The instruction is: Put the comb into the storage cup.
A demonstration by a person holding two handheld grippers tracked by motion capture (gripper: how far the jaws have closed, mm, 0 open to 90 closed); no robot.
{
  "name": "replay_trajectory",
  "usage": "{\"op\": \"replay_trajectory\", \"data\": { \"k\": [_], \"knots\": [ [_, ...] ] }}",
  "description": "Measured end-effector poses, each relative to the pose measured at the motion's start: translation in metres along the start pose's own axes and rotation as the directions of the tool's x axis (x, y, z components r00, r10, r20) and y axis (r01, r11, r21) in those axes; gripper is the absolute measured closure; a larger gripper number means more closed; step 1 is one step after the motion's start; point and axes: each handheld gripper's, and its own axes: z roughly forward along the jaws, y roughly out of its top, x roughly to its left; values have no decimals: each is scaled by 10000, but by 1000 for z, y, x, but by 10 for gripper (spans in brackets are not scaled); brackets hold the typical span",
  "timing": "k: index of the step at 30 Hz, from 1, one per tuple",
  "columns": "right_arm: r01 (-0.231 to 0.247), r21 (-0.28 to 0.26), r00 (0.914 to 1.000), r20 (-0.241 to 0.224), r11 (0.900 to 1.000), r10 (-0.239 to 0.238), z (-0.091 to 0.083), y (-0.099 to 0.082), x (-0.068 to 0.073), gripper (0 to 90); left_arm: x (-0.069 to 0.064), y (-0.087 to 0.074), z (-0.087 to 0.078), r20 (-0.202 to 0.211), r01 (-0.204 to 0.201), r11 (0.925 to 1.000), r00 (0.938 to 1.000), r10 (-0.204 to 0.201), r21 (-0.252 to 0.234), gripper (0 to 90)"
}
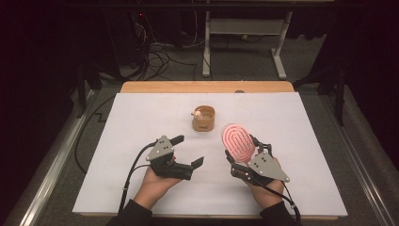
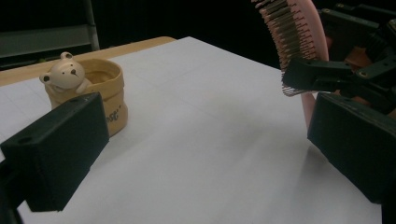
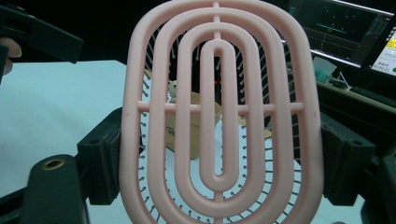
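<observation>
While our left gripper (image 1: pixel 188 150) waits wide open and empty at lower left, our right gripper (image 1: pixel 242 157) clamps the pink hairbrush (image 1: pixel 237 142) at center-right

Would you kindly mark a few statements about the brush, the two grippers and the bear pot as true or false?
1. The right gripper is shut on the pink hairbrush. True.
2. The left gripper holds the brush. False: its jaws are open with nothing between them.
3. The tan pot has a small bear figure at its rim. True.
4. The pot lies tipped over on the white table sheet. False: it stands upright.
5. The brush rests inside the pot. False: it is held up, apart from the pot.
</observation>
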Motion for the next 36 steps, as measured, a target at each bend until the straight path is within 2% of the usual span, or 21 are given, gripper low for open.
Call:
{"op": "replay_trajectory", "data": {
  "k": [26,36],
  "knots": [
    [296,-249,9990,-320,9993,-304,2,4,17,200,-5,6,-2,211,-22,10000,9998,24,-66,0],
    [456,-225,9972,-578,9987,-468,3,6,23,200,-7,10,-3,260,-63,9999,9996,67,-144,0]
  ]
}}
